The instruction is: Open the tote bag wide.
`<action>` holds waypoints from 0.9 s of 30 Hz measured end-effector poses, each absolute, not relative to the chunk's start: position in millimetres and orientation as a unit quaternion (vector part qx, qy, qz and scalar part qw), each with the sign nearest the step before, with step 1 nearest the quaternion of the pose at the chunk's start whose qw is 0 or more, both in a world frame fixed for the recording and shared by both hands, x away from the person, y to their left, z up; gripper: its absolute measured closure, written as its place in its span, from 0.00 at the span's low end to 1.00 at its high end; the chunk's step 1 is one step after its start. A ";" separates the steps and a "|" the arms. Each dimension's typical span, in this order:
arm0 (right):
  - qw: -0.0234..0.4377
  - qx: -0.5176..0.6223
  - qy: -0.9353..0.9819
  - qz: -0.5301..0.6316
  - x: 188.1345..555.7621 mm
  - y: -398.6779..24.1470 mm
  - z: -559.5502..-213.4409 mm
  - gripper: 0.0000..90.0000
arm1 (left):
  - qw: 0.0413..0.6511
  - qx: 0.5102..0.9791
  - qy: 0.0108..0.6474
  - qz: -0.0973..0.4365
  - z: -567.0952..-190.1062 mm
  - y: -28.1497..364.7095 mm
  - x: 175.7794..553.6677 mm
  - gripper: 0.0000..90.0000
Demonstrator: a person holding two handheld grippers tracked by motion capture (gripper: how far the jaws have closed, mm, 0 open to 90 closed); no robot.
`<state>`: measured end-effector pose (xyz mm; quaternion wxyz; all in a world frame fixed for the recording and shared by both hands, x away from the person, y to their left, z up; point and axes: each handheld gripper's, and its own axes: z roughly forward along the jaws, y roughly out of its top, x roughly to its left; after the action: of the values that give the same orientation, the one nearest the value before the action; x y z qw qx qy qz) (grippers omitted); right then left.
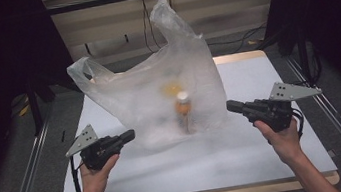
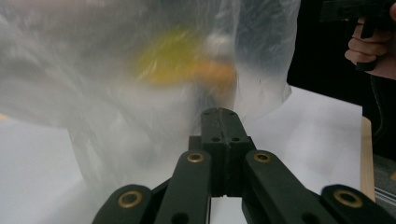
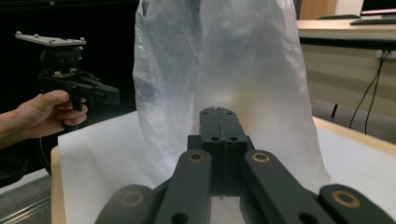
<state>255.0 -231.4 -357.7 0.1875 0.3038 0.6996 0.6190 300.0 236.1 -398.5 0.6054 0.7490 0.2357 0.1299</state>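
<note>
A translucent white plastic bag (image 1: 157, 85) stands upright in the middle of the white table (image 1: 208, 161), its handles sticking up. Inside it an orange bottle (image 1: 184, 113) with a white cap stands upright, with a blurred yellow item (image 1: 171, 89) behind it. My left gripper (image 1: 130, 135) sits just left of the bag's base, shut with nothing between its jaws; its own view shows the jaws (image 2: 219, 114) closed together close to the bag (image 2: 116, 70). My right gripper (image 1: 230, 106) is just right of the bag, also shut and empty (image 3: 218, 112).
The table has a wooden rim (image 1: 239, 57) at the far edge. Metal rails (image 1: 27, 171) run along both sides on the floor. Cables (image 1: 148, 23) hang against the back wall. Bare table surface lies in front of the bag.
</note>
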 end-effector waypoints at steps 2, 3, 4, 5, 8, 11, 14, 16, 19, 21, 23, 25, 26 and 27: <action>0.189 0.294 0.699 0.623 258.2 -227.7 -349.0 1.00 | 0.616 0.743 0.229 0.126 -392.3 234.8 303.9 1.00; 0.191 0.292 0.700 0.624 260.1 -226.8 -344.3 1.00 | 0.616 0.741 0.232 0.134 -389.2 234.1 305.5 1.00; 0.192 0.292 0.698 0.625 262.5 -225.9 -339.5 1.00 | 0.623 0.737 0.229 0.130 -387.0 232.9 307.8 1.00; 0.197 0.286 0.695 0.629 268.7 -224.8 -329.7 1.00 | 0.624 0.736 0.227 0.131 -385.0 232.1 310.0 1.00; 0.201 0.282 0.694 0.631 277.3 -222.8 -315.2 1.00 | 0.627 0.733 0.228 0.136 -379.2 229.1 315.7 1.00; 0.206 0.277 0.695 0.631 286.1 -220.0 -301.7 1.00 | 0.633 0.727 0.227 0.138 -371.8 226.6 321.3 1.00; 0.210 0.276 0.693 0.632 292.3 -218.4 -293.1 1.00 | 0.635 0.719 0.235 0.157 -358.6 225.0 326.9 1.00; 0.213 0.274 0.693 0.632 298.8 -216.5 -285.5 1.00 | 0.642 0.717 0.225 0.155 -348.0 224.9 332.2 1.00; 0.213 0.275 0.691 0.634 308.8 -212.6 -277.5 1.00 | 0.651 0.710 0.219 0.157 -333.5 222.2 338.8 1.00; 0.211 0.274 0.692 0.634 313.9 -209.5 -273.9 1.00 | 0.654 0.707 0.216 0.158 -326.3 219.5 342.1 1.00; 0.207 0.269 0.689 0.641 317.5 -205.1 -268.6 1.00 | 0.655 0.707 0.213 0.162 -319.9 217.0 345.5 1.00; 0.205 0.263 0.687 0.645 315.0 -201.1 -264.4 1.00 | 0.657 0.704 0.213 0.164 -313.1 215.6 348.8 1.00; 0.205 0.263 0.687 0.645 315.0 -201.1 -264.4 1.00 | 0.661 0.700 0.214 0.165 -309.4 214.4 350.8 1.00; 0.205 0.257 0.691 0.644 313.0 -198.0 -261.9 1.00 | 0.662 0.700 0.211 0.164 -305.0 214.1 353.7 1.00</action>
<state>313.0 -198.0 -261.9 0.2055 0.2568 0.6908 0.6439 353.7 214.1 -305.0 0.6618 0.7003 0.2113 0.1640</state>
